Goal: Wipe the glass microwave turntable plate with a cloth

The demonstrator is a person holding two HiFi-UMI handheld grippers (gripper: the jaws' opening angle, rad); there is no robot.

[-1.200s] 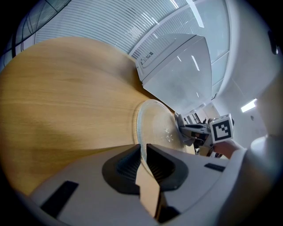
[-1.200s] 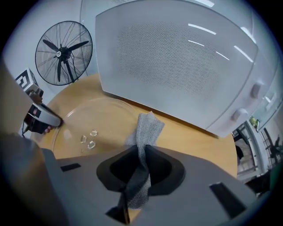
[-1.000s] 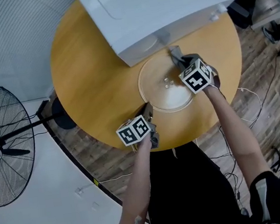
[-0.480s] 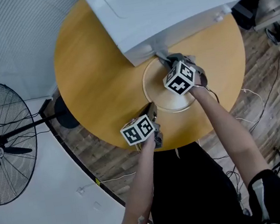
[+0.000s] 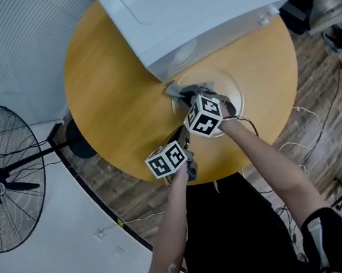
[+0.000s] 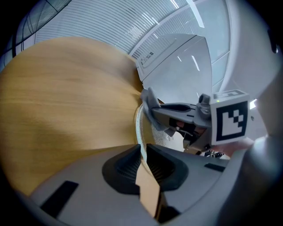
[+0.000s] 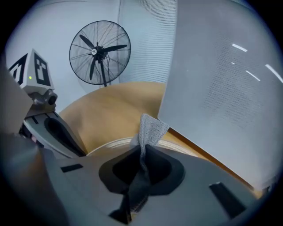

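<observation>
The clear glass turntable plate [image 5: 224, 87] lies flat on the round wooden table [image 5: 108, 91], just in front of the microwave. My left gripper [image 5: 183, 136] is shut on the plate's near-left rim [image 6: 139, 126], pinching the glass edge between its pads. My right gripper [image 5: 181, 94] is shut on a grey cloth [image 5: 172, 89] and reaches over the plate's far-left part, close to the microwave. In the right gripper view the cloth [image 7: 149, 128] sticks up out of the jaws above the plate's rim [image 7: 116, 143]. The left gripper view shows the cloth [image 6: 149, 100] low over the plate's far edge.
A white microwave [image 5: 191, 10] fills the back of the table, its front close to the plate. A standing fan [image 5: 0, 179] is on the floor to the left. Cables trail over the wooden floor at the right.
My right gripper has swept the cloth across the plate from its far right side to its far left side, rolling as it went. The left gripper has kept its hold on the rim.
</observation>
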